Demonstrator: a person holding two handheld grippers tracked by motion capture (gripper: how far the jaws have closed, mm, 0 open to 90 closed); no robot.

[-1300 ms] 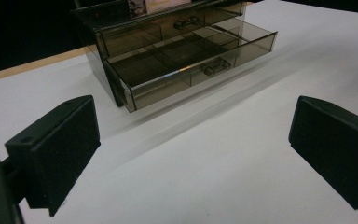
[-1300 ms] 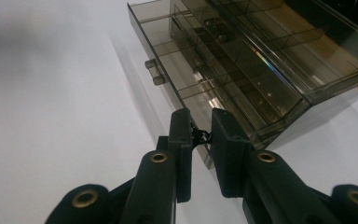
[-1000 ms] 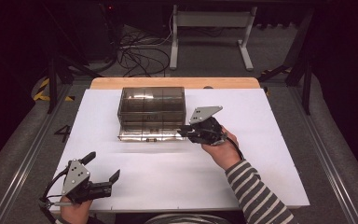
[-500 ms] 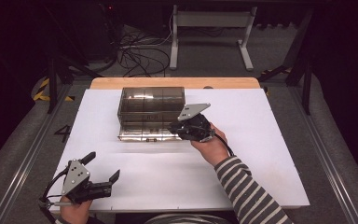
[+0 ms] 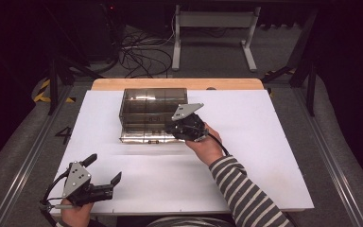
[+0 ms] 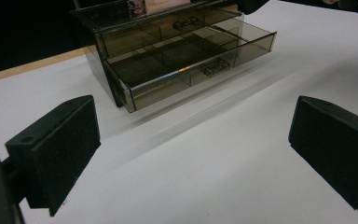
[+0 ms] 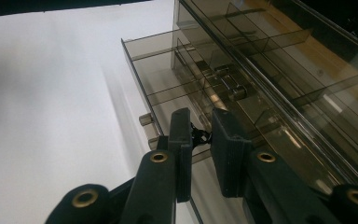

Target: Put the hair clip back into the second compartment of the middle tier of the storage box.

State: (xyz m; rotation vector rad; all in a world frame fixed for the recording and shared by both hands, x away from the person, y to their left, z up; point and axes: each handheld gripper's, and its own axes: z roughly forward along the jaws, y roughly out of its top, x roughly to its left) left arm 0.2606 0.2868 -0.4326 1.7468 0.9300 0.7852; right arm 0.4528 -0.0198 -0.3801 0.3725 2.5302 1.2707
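Note:
A smoky clear drawer box [image 5: 146,104] stands on the white table [image 5: 274,142] at the back middle. Its lower drawer [image 5: 142,138] is pulled out and divided into compartments [image 6: 191,60]. My right gripper [image 5: 171,128] hovers over the drawer's right end, tilted down into it. In the right gripper view its jaws [image 7: 199,127] are shut on a small black object [image 7: 199,138], too small to identify, just above the drawer [image 7: 168,79]. My left gripper [image 5: 105,169] rests open at the front left, its pads [image 6: 56,149] wide apart and nothing between them.
A wooden board [image 5: 179,83] edges the table's far side. Cables [image 5: 142,47] and a metal stand [image 5: 212,28] lie on the floor behind. Rails run along both sides of the table.
My right gripper has moved left and toward the box, coming over the open lower drawer. The left gripper has stayed put.

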